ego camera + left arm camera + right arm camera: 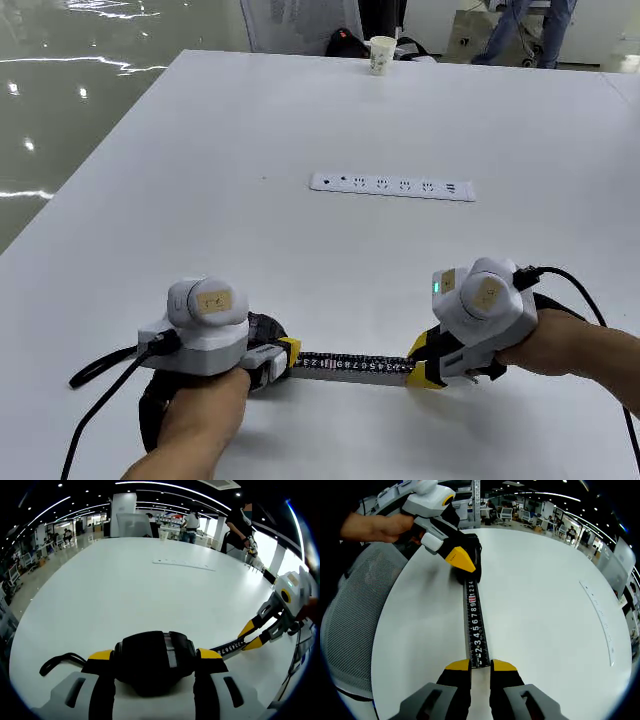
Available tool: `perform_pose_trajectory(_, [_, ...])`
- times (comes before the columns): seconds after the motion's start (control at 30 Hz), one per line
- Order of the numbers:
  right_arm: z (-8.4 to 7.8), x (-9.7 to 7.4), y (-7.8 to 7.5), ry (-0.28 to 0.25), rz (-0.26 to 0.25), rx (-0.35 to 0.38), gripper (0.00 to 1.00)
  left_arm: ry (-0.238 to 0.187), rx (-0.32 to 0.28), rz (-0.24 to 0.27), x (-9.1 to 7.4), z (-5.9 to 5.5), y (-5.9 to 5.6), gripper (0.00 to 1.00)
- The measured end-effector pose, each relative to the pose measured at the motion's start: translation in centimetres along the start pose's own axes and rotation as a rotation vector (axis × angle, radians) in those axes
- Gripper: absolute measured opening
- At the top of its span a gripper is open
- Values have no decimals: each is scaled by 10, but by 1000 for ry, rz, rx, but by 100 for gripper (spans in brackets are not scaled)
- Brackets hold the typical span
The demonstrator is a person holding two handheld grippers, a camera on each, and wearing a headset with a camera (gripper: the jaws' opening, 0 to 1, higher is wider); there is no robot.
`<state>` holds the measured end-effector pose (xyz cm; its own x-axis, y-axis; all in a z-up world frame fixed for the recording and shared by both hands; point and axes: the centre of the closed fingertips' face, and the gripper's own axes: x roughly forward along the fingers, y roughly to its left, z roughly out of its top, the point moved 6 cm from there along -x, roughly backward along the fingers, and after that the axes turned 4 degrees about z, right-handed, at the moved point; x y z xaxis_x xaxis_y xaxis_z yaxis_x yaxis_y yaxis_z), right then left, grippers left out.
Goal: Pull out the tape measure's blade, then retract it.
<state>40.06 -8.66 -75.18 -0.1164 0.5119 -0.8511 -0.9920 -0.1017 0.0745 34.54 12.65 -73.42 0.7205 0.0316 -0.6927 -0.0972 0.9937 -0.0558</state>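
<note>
The tape measure's black case (268, 335) sits near the table's front edge, and my left gripper (281, 353) is shut on it. In the left gripper view the case (155, 662) fills the space between the yellow-tipped jaws of the left gripper (155, 655). The blade (352, 364) is drawn out a short way to the right, flat just above the table. My right gripper (421, 366) is shut on the blade's end. In the right gripper view the blade (474, 625) runs from the right gripper (480, 665) up to the case (472, 560).
A white power strip (392, 186) lies mid-table beyond the grippers. A paper cup (381, 54) stands at the far edge. Black cables (100, 365) trail off both grippers. A grey mesh chair (350, 610) stands by the table; people stand at the far side.
</note>
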Motion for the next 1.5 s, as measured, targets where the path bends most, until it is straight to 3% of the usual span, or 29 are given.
perform_pose_trajectory(1.5, [43,29,2,-42,23,-8,10,7,-8,-8,-1,0,0,59])
